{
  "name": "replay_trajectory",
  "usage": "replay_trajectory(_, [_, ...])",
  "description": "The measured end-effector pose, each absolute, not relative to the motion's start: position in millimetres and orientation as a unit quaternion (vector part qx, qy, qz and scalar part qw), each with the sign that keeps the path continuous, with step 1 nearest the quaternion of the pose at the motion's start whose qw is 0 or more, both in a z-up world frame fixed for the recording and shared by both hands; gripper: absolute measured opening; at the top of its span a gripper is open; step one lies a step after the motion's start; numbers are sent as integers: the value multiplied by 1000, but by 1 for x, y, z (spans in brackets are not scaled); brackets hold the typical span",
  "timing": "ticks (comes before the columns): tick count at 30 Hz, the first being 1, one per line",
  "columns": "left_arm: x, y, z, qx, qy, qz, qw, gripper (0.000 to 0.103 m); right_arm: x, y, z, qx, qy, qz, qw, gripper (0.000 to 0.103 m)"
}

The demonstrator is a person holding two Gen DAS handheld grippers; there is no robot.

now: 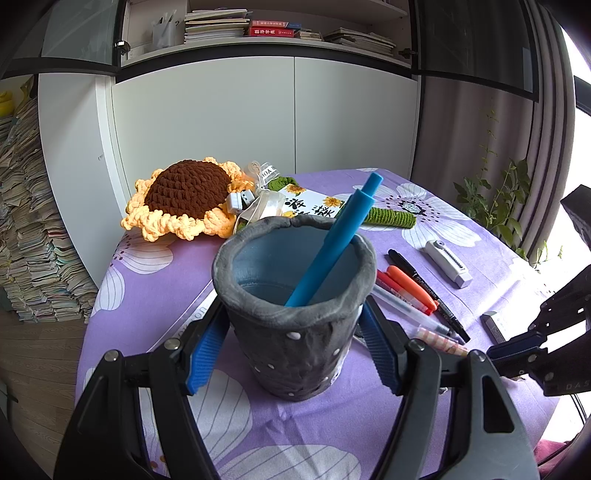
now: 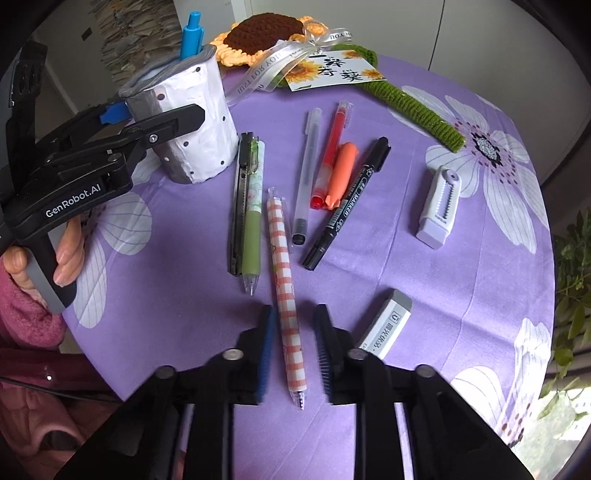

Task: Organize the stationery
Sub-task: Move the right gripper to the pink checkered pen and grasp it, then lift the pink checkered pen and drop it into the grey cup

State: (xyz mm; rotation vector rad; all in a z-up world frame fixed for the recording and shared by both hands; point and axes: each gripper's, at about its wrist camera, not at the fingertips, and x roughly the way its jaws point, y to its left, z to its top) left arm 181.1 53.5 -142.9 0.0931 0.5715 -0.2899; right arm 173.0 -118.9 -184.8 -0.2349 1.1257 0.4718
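A grey-and-white dotted pen cup (image 1: 291, 325) (image 2: 188, 122) stands on the purple cloth with a blue pen (image 1: 328, 247) (image 2: 190, 35) in it. My left gripper (image 1: 295, 325) is shut on the cup, its blue pads (image 1: 207, 350) against both sides. My right gripper (image 2: 293, 332) is open, with a fingertip on each side of a pink checked pen (image 2: 284, 284) lying on the cloth; its pads stand apart from the pen. The right gripper also shows in the left wrist view (image 1: 532, 339).
Beside the checked pen lie a green pen (image 2: 251, 218), a black knife-like tool (image 2: 238, 199), a clear pen (image 2: 306, 173), red and orange markers (image 2: 340, 173), a black marker (image 2: 347, 203), a correction tape (image 2: 437, 206) and an eraser (image 2: 386, 325). A crochet sunflower (image 1: 184, 195) lies at the back.
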Motion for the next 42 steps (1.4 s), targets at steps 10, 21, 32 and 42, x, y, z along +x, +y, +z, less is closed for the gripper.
replay_trajectory(10, [181, 54, -143, 46, 280, -142, 948, 70, 150, -152, -165, -70, 535, 210, 815, 11])
replay_trajectory(21, [181, 53, -143, 46, 281, -143, 948, 70, 166, -135, -171, -93, 546, 199, 809, 27])
replay_trajectory(32, [181, 53, -143, 46, 281, -143, 948, 70, 201, -116, -181, -123, 554, 181, 803, 30])
replay_trajectory(42, [181, 53, -143, 46, 281, -143, 948, 70, 200, -100, -178, -159, 539, 191, 805, 14])
